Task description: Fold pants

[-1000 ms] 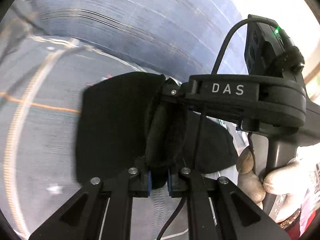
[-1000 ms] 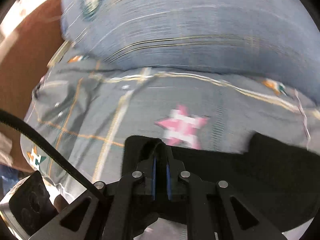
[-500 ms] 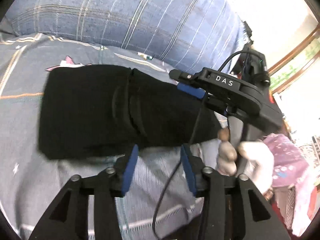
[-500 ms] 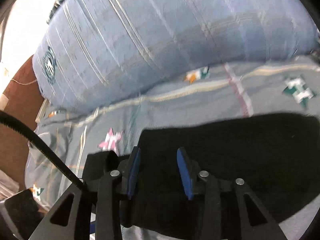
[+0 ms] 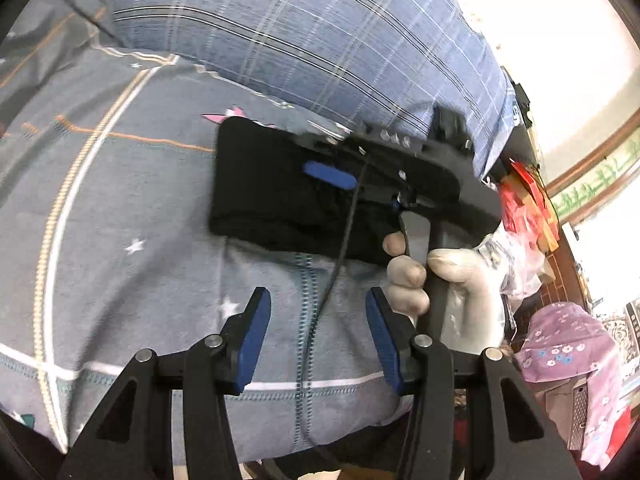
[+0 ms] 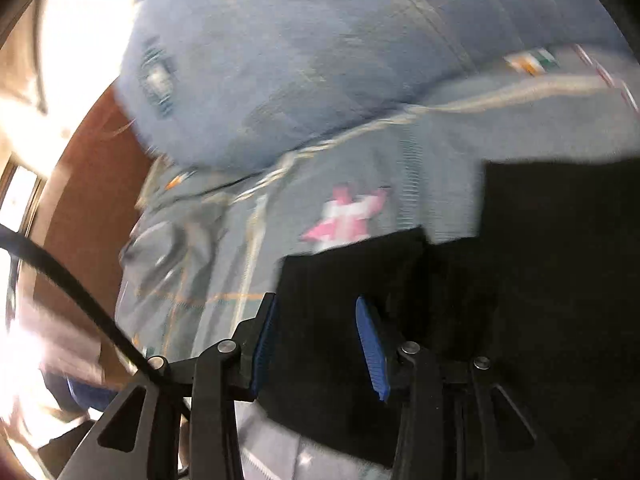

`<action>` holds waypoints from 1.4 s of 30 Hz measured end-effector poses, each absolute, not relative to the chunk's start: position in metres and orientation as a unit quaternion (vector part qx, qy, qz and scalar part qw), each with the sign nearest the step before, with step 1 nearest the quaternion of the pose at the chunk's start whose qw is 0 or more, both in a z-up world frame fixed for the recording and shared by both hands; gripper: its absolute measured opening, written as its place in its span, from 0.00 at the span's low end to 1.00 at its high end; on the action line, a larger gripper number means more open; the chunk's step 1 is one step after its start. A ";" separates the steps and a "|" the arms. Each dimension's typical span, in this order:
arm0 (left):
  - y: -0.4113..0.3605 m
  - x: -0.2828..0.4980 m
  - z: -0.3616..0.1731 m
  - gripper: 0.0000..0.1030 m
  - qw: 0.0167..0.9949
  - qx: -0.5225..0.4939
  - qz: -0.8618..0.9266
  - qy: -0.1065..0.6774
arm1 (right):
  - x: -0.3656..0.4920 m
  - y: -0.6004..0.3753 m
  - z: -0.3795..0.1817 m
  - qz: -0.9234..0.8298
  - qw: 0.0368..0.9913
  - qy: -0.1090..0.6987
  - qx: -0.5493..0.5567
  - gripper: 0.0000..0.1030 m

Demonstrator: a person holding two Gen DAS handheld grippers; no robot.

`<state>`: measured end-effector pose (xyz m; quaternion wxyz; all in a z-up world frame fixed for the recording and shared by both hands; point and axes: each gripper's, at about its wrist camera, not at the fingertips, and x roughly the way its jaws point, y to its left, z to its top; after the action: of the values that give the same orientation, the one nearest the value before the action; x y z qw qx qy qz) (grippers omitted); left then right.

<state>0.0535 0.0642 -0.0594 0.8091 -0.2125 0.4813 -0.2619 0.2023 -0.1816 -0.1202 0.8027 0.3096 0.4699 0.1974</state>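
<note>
- The bed (image 5: pixel 120 220), covered in a grey sheet printed with stars and thin orange and white lines, filled most of both views.
- A blue plaid pillow (image 5: pixel 300 40) lay along the far side of the bed; in the right wrist view it was blurred, with a small patch on it too smeared to read.
- The black pants (image 5: pixel 272 196), folded into a compact rectangle, lay flat on the sheet just in front of the pillow, beside a pink star print (image 6: pixel 344 220).
- The left tool (image 5: pixel 318 332) hovered over bare sheet on the near side of the pants, its blue-padded fingers (image 5: pixel 252 340) spread wide apart and gripping nothing.
- The right tool (image 6: pixel 320 344) was over the near edge of the pants, its blue-padded fingers (image 6: pixel 372 348) also released and apart, with black cloth showing between them; contact with the cloth could not be judged through the blur.
- In the left wrist view the right tool's black body crossed over the pants, held by a white-gloved hand (image 5: pixel 452 280); pale lettering on its top was too blurred to read.
- A black cable (image 5: pixel 340 240) hung down from that body across the pants and sheet.
- Past the bed's right edge sat a purple floral cloth (image 5: pixel 568 344) and red packaging (image 5: pixel 524 200); no contents could be made out.
</note>
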 end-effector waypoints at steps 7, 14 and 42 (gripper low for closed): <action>0.090 0.049 -0.058 0.51 0.812 -0.236 -0.253 0.470 | 0.178 -0.245 -0.139 0.154 0.780 0.426 0.431 0.41; 0.089 0.045 -0.053 0.51 0.814 -0.235 -0.257 0.466 | 0.137 -0.241 -0.100 0.139 0.840 0.406 0.333 0.48; -0.117 0.123 0.015 0.65 0.800 -0.006 -0.360 0.480 | -0.029 -0.473 -0.107 -0.118 0.846 0.209 0.476 0.68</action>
<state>0.1231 -0.1168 0.0153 0.8001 -0.0062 0.4797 -0.3602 -0.0290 -0.4730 -0.1072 0.8459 0.4763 0.2088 -0.1182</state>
